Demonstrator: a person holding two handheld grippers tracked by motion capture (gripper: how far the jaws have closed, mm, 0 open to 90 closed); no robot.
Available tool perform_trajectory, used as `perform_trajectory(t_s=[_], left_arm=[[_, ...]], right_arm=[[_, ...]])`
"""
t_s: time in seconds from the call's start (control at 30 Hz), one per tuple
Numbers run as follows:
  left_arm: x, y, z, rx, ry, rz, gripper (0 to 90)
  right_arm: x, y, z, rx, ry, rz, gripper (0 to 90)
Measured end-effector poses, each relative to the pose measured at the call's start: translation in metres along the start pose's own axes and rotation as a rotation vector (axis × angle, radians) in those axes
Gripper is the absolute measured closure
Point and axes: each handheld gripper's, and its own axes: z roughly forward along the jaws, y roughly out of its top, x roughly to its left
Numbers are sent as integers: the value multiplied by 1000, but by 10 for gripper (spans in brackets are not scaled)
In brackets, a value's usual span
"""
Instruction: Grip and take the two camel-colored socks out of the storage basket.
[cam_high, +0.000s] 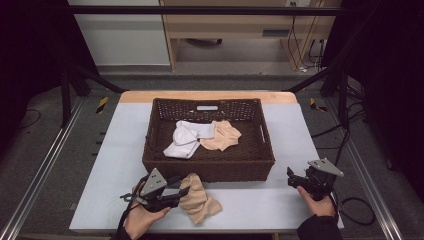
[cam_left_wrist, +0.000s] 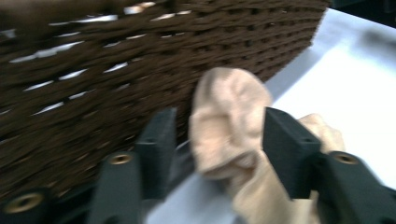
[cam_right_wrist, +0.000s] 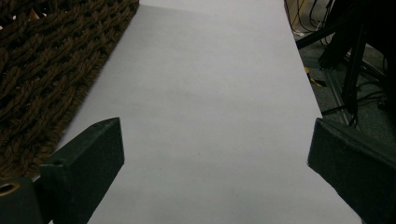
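Note:
A crumpled beige cloth (cam_high: 201, 201) lies on the grey table (cam_high: 260, 202), just in front of the brown wicker basket (cam_high: 210, 170). My left gripper (cam_high: 181, 191) is at the cloth's left side. In the left gripper view its jaws stand open around the beige cloth (cam_left_wrist: 229, 102); the cloth touches the right jaw and a gap remains at the left one. The basket wall (cam_left_wrist: 93, 70) rises right behind. My right gripper (cam_high: 292, 178) is open over bare table (cam_right_wrist: 210, 93) beside the basket's front right corner (cam_right_wrist: 42, 60), holding nothing.
Inside the basket lie a white cloth (cam_high: 185, 140) and another beige cloth (cam_high: 221, 135). Black frame poles and cables stand on the floor past the table's right edge (cam_right_wrist: 345, 70). Bare table runs along both sides of the basket.

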Motion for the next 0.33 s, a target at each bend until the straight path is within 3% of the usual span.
perform_trajectory(t_s=[0.1, 0.33], left_arm=[[7, -6, -11, 4, 19, -37, 371], [32, -29, -36, 56, 131, -43, 326]], right_arm=[[-1, 0, -1, -3, -2, 4, 40], [-1, 0, -1, -2, -5, 10, 40]])
